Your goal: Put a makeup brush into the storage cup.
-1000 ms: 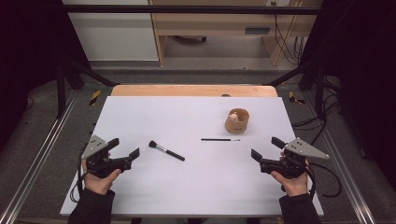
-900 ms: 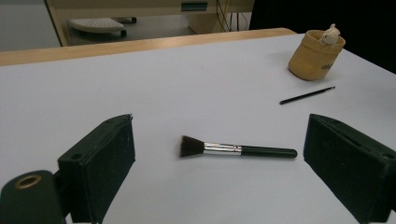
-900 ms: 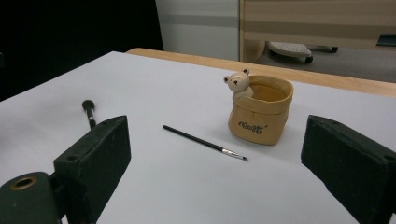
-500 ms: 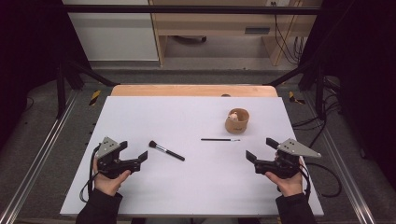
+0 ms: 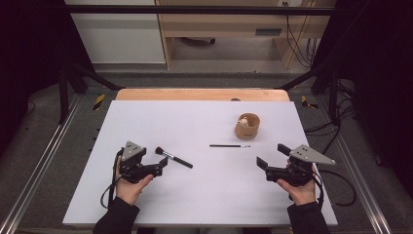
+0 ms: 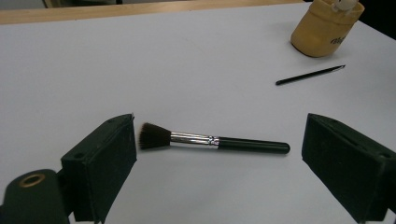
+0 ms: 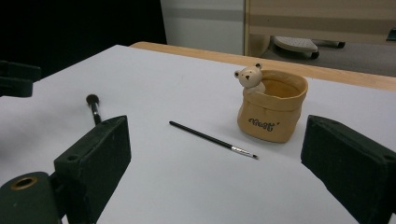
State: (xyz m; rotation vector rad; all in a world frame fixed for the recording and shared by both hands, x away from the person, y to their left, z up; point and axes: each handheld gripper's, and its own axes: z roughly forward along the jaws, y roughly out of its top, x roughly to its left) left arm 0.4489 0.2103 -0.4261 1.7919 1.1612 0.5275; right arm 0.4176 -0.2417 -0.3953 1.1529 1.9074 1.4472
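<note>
High view, left gripper (image 5: 157,170) beside brush (image 5: 173,157), fingers apart

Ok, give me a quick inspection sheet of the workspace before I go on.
Surface: white table top, flat, wooden strip at far edge.
Job's things: powder brush lying flat; thin liner brush lying flat; bear pot upright.
Clutter: nothing seen.
Grippers: left gripper open, jaws astride the powder brush; right gripper open, empty.
Cables: one trails from each gripper.
Surroundings: dark frame, wooden furniture behind.
</note>
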